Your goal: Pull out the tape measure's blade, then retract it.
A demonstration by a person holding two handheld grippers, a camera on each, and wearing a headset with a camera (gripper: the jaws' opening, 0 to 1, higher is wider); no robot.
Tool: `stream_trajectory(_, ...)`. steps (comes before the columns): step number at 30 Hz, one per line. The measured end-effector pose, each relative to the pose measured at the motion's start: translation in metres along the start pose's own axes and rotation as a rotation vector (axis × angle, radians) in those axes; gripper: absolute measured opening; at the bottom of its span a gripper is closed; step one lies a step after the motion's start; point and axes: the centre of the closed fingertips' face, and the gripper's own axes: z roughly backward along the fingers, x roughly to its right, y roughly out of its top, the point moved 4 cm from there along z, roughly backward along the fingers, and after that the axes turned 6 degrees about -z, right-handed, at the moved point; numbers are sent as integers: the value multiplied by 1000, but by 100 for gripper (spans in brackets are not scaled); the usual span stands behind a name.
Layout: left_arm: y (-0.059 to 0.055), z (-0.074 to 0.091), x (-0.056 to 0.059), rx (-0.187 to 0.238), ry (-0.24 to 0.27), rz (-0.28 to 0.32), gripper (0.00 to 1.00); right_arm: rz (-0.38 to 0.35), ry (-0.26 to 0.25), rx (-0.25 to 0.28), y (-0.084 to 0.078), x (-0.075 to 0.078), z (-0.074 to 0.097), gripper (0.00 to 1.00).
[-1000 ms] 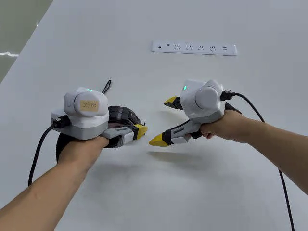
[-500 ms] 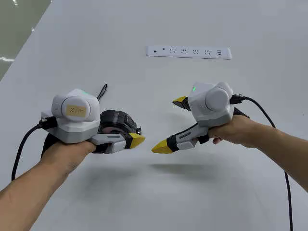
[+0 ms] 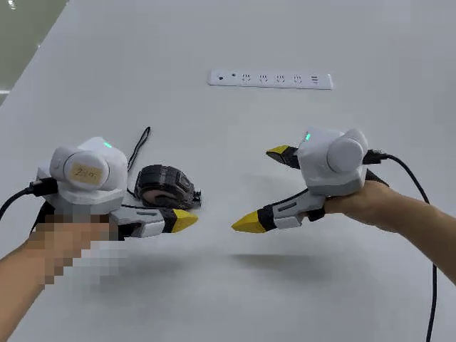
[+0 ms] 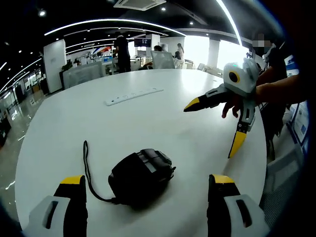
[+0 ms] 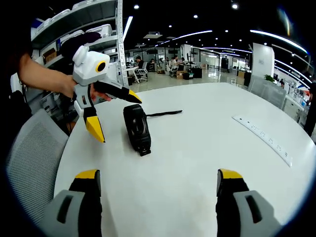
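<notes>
Head view: the black tape measure (image 3: 165, 187) lies on the white worktop (image 3: 235, 285), its strap (image 3: 139, 146) trailing away from me. I have the left tongs (image 4: 148, 179) spread wide just short of it. The right tongs (image 3: 261, 187) are spread too, off to the side, gripping nothing.

left gripper (image 4: 147, 179) fingers (image 4: 74, 202) spread | tape measure (image 4: 140, 174) on table (image 4: 59, 123) between | right gripper (image 4: 209, 132) agape

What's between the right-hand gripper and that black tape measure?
Nothing: in the head view, bare white table separates the right gripper from the tape measure.
</notes>
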Motion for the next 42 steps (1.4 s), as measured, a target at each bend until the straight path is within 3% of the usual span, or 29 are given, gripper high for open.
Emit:
stream_trajectory(6, 4, 5, 8, 47, -39, -25, 100, -15, -23, 22, -6, -1, 15, 100)
stream_trajectory(12, 3, 10, 10, 60, -46, -40, 100, -26, -53, 43, -9, -4, 33, 100)
stream_trajectory(28, 0, 34, 10, 103, -25, -32, 100, -63, -141, 79, -23, -15, 71, 100)
stream_trajectory(35, 0, 44, 15, 136, -12, -9, 100, -114, -213, 128, -21, -20, 89, 100)
stream_trajectory(42, -2, 51, 19, 140, 0, 5, 100, -163, -272, 155, -28, -27, 104, 100)
